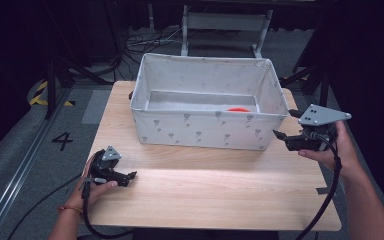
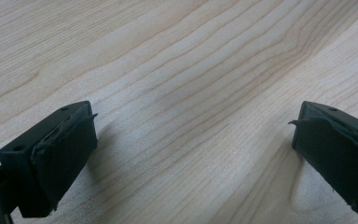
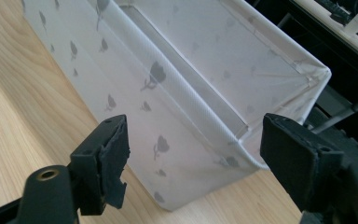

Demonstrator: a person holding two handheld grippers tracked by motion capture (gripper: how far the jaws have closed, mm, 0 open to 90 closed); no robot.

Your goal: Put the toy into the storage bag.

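Both forearms are reaching in; left gripper (image 1: pixel 131 175) is lying wide-jawed on the table (image 1: pixel 220 195), right gripper (image 1: pixel 278 135) is hovering wide-jawed beside the fabric bin (image 1: pixel 200 127), an orange object (image 1: pixel 238 109) inside.

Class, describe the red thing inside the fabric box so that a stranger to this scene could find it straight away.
Start at the light wooden table and find the big white rectangular fabric box with grey tulip prints standing on its far half. Look over the near wall to the floor inside, towards the right: a flat orange-red object peeks out, the only bright colour among white, grey and black.
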